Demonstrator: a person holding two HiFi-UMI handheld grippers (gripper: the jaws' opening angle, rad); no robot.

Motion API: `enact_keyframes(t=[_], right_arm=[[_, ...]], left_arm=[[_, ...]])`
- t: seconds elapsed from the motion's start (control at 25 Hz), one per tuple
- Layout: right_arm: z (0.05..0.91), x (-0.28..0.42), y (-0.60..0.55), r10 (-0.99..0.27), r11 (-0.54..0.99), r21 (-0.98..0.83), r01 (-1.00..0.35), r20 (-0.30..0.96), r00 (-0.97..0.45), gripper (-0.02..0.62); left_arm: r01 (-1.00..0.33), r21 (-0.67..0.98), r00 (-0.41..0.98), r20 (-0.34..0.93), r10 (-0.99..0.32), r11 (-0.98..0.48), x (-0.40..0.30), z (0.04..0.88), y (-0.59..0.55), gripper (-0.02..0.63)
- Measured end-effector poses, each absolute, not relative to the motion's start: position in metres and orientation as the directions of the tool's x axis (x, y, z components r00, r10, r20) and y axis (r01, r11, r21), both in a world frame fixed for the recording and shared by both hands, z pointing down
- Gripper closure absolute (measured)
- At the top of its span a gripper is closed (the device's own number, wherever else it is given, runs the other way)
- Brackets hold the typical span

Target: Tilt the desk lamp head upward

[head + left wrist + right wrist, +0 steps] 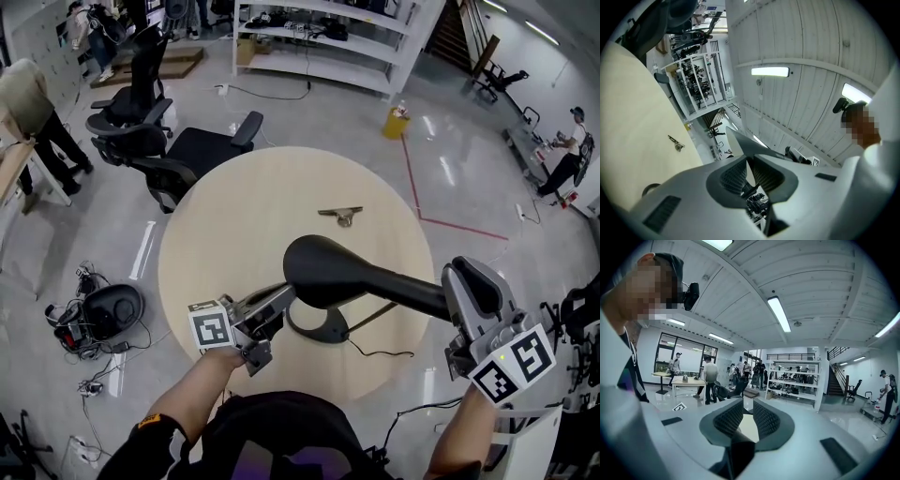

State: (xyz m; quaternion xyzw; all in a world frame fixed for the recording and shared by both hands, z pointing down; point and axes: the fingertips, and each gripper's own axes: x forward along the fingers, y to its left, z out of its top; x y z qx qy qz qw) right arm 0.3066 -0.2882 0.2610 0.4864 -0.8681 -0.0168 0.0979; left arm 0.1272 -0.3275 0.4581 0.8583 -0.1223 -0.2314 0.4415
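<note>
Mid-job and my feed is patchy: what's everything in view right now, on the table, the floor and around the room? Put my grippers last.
table: one, beige, round, centre of the head view
desk lamp: one, black, on the table; head to the left, arm running right
lamp cord: one, black, on the table's near side
small metal item: one, grey, far side of the table; too small to name
office chairs: at least two, black, floor beyond the table, upper left
cable tangle: one, mostly black, floor left of the table
yellow container: one, floor beyond the table
shelving: one, white, far side
people: several, room's edges
left gripper: grey, beside the lamp's base; grip unclear
right gripper: grey, closed on the lamp arm's right end
</note>
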Motion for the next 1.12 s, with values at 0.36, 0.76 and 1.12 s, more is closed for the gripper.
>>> enact_keyframes(t=[0.36, 0.76, 1.12], right_arm=[[0.269, 0.319, -0.276, -0.839, 0.545, 0.061, -0.836, 0.057, -0.542, 0.526], [0.292, 0.334, -0.265, -0.835, 0.550, -0.013, -0.835, 0.008, -0.550, 0.526], [0.301, 0.342, -0.255, -0.816, 0.576, -0.084, -0.813, -0.123, -0.565, 0.526]], left_arm=[[-0.050, 0.742, 0.869, -0.298, -0.395, -0.669, 0.112, 0.416, -0.340, 0.517], [-0.110, 0.637, 0.857, -0.329, -0.397, -0.763, 0.108, 0.358, -0.345, 0.522], [-0.148, 0.538, 0.860, -0.344, -0.377, -0.829, 0.114, 0.303, -0.345, 0.526]])
